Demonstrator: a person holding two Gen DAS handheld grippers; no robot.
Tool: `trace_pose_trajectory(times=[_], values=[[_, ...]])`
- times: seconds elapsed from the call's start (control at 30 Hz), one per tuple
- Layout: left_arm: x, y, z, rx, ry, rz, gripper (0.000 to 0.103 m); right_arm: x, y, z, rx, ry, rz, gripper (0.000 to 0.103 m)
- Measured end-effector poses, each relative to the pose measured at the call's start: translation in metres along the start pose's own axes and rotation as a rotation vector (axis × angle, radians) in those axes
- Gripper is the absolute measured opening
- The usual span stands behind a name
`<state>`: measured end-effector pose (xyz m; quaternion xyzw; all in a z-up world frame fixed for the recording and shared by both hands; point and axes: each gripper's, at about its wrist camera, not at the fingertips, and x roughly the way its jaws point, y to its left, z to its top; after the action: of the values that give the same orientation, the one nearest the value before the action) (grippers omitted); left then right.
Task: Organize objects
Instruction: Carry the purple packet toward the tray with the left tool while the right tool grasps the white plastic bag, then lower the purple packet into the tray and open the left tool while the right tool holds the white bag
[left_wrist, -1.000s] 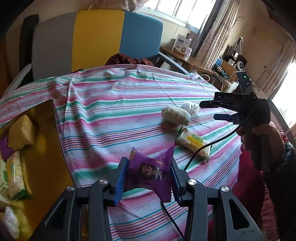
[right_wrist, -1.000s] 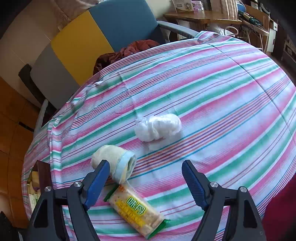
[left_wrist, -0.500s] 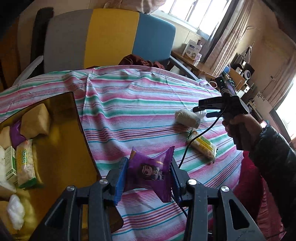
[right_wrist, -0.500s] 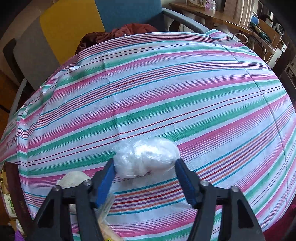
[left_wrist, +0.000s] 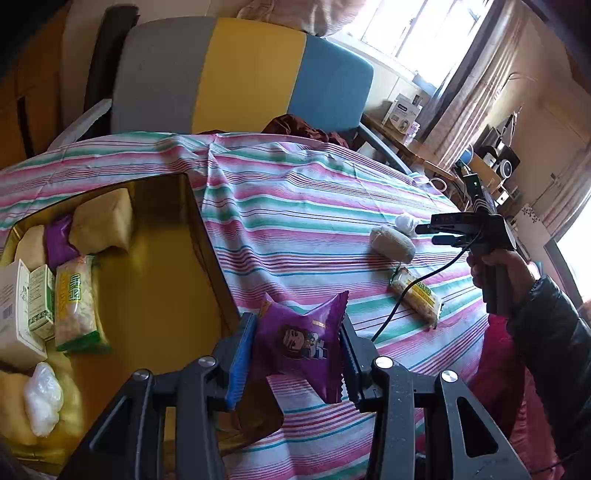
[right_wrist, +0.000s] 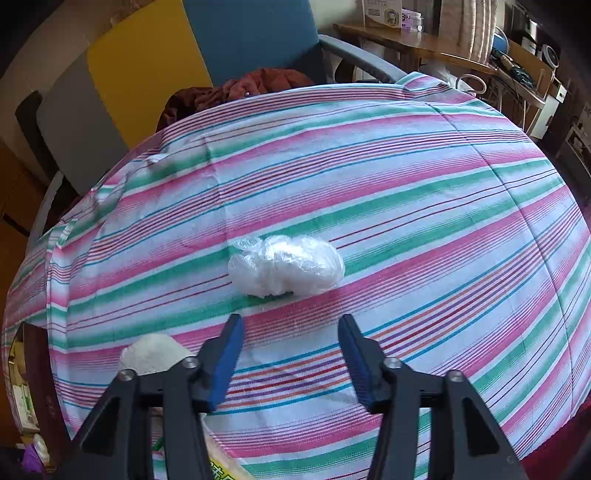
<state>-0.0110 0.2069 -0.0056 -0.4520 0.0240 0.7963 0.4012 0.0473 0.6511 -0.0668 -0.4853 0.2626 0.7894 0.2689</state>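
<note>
Purple packet (left_wrist: 303, 341) nearer tray (left_wrist: 207, 236) | right claw (right_wrist: 291, 360) reopened, bag (right_wrist: 286, 269) free

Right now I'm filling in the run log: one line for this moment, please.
left tongs: shut on purple snack packet beside yellow tray | right tongs: just opened, empty, short of white plastic wad

The tray (left_wrist: 207, 236) lies left of the roll (left_wrist: 392, 244) and cracker pack (left_wrist: 416, 297) (both on the cloth (left_wrist: 295, 206)).
</note>
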Motion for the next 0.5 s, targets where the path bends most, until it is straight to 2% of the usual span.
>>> trace_pose_trajectory(times=[0.03,0.1,0.17,0.33,0.43,0.5], values=[[-0.001,0.001,0.0,-0.003,-0.001,0.001,0.044,-0.001,-0.003,0.003,0.019,-0.006,0.007,0.085],[-0.002,0.003,-0.001,-0.011,-0.002,0.002,0.044,-0.001,-0.006,0.01,0.067,-0.012,0.026,0.086],[-0.002,0.003,-0.001,-0.015,0.0,0.0,0.044,0.002,-0.005,0.017,0.085,-0.017,0.007,0.088],[-0.003,0.003,-0.001,-0.015,0.004,0.001,0.044,0.021,0.007,0.033,0.027,0.008,-0.077,0.09],[-0.002,0.007,-0.001,-0.025,0.008,0.005,0.044,0.033,0.012,0.038,-0.003,0.035,-0.098,0.089],[0.0,0.009,-0.001,-0.031,0.012,0.011,0.044,0.04,0.014,0.039,-0.012,0.045,-0.088,0.068]])
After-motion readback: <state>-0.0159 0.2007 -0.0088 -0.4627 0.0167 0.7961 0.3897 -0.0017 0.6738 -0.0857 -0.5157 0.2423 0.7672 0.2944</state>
